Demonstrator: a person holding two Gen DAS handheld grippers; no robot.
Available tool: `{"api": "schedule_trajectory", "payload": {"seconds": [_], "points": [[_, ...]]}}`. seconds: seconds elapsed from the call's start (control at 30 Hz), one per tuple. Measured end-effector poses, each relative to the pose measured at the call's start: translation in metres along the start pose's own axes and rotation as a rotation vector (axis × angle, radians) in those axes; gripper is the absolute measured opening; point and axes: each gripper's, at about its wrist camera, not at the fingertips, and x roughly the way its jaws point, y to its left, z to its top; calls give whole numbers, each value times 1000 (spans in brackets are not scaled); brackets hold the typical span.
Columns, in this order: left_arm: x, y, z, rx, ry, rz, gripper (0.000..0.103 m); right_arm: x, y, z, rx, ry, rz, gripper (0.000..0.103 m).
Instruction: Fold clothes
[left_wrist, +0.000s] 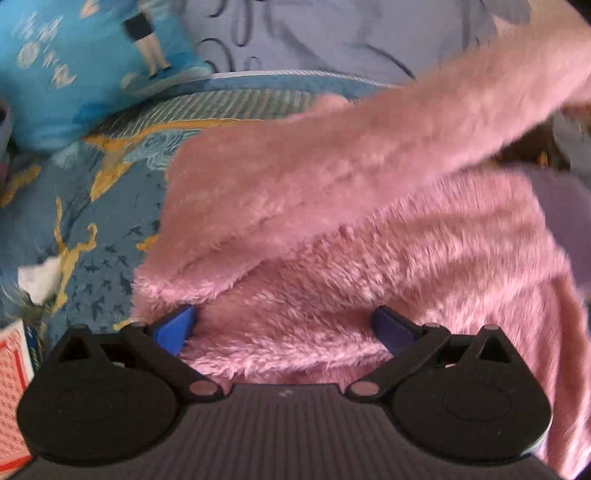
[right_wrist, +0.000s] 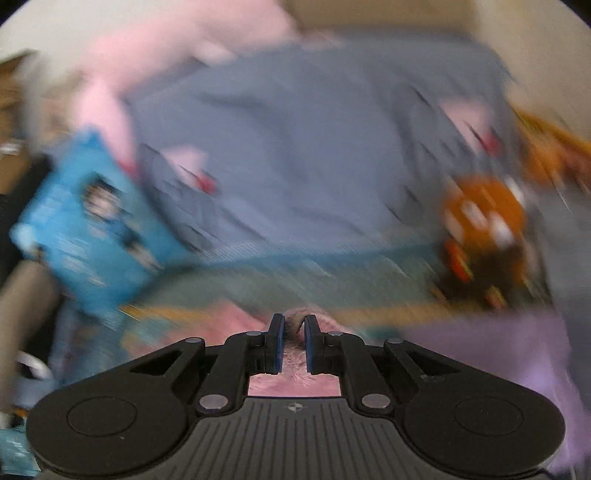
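The right hand-held gripper (right_wrist: 293, 328) pinched pink fleece (left_wrist: 332, 206) near six o'clock; the left hand-held gripper (left_wrist: 284, 325) gaped wide, gripping nothing. The thin pinch risked slipping mid-fold.

Motion blur smears the blue pillow (right_wrist: 88, 225) and orange toy (right_wrist: 484, 218).

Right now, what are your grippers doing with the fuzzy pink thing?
Left hand-held gripper open over pink fleece. Right hand-held gripper pinching fleece fold. Blue cushion clear.
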Motion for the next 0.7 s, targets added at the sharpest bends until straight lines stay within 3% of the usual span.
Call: {"api": "schedule_trajectory", "payload": {"seconds": [0.07,0.13,0.27,0.37,0.43,0.53,0.63,0.7], "points": [[-6,-6,0,40,20,-59,103,16,-20,-18,45,56,-37,11],[-13,-11,0,79,46,-142,103,18,-30,-31,60,56,-45,11],[-39,-7,0,143,44,-356,103,-5,-27,-36,63,-59,-10,11],[-52,6,4,77,12,-539,103,-7,-22,-47,-15,-68,-67,10],[-54,16,9,4,-10,-613,103,17,-31,-60,-21,40,-118,11],[-48,30,14,-121,-39,-638,103,44,-58,-81,102,157,-169,11],[-38,45,15,-246,-81,-591,103,36,-61,-88,146,99,-154,16],[-28,55,18,-318,-112,-582,103,29,-54,-89,131,49,-108,27]]}}
